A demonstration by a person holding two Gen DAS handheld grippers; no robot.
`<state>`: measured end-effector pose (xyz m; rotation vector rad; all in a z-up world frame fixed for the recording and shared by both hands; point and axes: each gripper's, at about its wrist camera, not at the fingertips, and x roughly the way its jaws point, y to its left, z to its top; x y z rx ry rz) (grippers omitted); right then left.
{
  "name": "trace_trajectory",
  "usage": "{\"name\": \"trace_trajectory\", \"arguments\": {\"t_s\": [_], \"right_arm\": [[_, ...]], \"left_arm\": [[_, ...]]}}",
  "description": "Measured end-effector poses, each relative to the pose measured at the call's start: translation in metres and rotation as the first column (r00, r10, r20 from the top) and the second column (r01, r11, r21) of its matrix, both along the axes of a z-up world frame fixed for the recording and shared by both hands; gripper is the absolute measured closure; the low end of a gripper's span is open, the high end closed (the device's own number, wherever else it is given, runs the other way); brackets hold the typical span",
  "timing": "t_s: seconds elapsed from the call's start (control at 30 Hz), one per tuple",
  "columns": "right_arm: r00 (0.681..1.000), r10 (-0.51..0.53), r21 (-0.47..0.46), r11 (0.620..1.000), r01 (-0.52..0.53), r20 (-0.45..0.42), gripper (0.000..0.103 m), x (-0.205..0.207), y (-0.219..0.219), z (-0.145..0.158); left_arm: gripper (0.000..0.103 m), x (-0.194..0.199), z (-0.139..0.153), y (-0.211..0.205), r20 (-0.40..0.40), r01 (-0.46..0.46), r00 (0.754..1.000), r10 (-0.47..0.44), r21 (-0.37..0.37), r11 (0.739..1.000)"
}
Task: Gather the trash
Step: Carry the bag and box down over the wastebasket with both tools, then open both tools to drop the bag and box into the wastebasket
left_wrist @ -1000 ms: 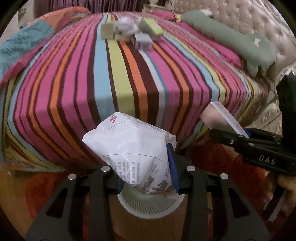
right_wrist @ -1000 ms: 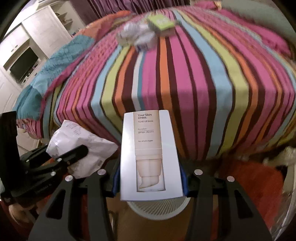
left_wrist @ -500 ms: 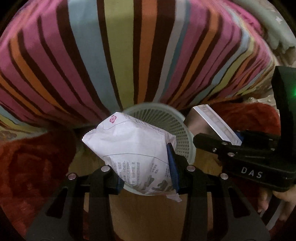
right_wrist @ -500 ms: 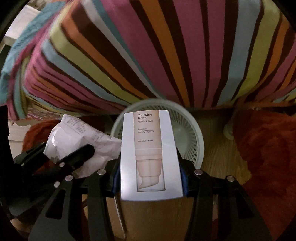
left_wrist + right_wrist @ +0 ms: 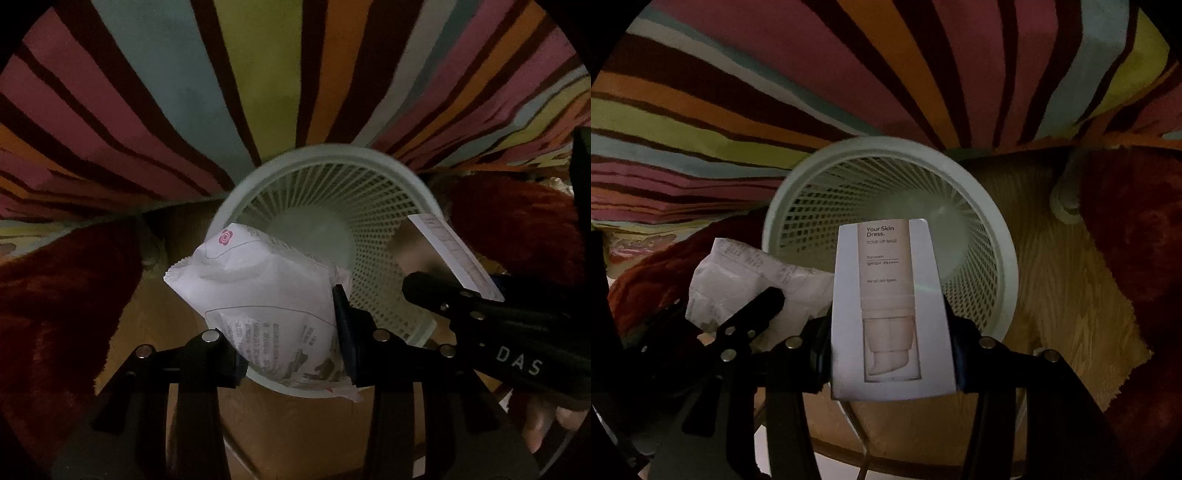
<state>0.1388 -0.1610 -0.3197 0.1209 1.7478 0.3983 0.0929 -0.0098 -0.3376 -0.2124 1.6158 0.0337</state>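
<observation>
A pale green mesh waste basket (image 5: 380,173) stands on the wooden floor against the striped bed; it also shows in the right wrist view (image 5: 1004,258). My left gripper (image 5: 288,328) is shut on a white crumpled wrapper (image 5: 258,291) and holds it over the basket's near rim. My right gripper (image 5: 890,350) is shut on a white cosmetics box (image 5: 886,302) printed "Your Skin Dress", also over the basket's near rim. The box (image 5: 447,251) and right gripper (image 5: 480,314) show at the right of the left wrist view. The wrapper (image 5: 746,273) shows at the left of the right wrist view.
The striped bedspread (image 5: 221,81) hangs down right behind the basket. Dark red rugs (image 5: 48,306) (image 5: 1137,236) lie on the wooden floor (image 5: 1067,288) on both sides of the basket.
Both grippers have tilted further down and moved closer over the basket, which now fills the middle of both views. The bed top is out of sight. Both still hold their items.
</observation>
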Motion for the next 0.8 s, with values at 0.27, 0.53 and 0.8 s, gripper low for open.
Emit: {"name": "trace_trajectory", "arguments": {"t_s": [0.27,0.53,0.8], "right_arm": [[0.990,-0.123,-0.047,0.992,0.120,-0.071,0.007,0.007,-0.015,-0.030],[0.990,-0.109,-0.061,0.993,0.104,-0.089,0.007,0.003,-0.014,-0.039],[0.985,-0.148,-0.090,0.986,0.140,-0.089,0.007,0.000,-0.024,-0.041]], "left_arm": [[0.014,-0.002,-0.026,0.014,-0.093,-0.074,0.993,0.072,-0.021,0.997],[0.014,0.000,-0.023,0.012,-0.100,-0.077,0.992,0.072,-0.044,0.996],[0.014,0.001,-0.028,0.022,-0.091,-0.125,0.988,0.123,-0.018,0.992]]}}
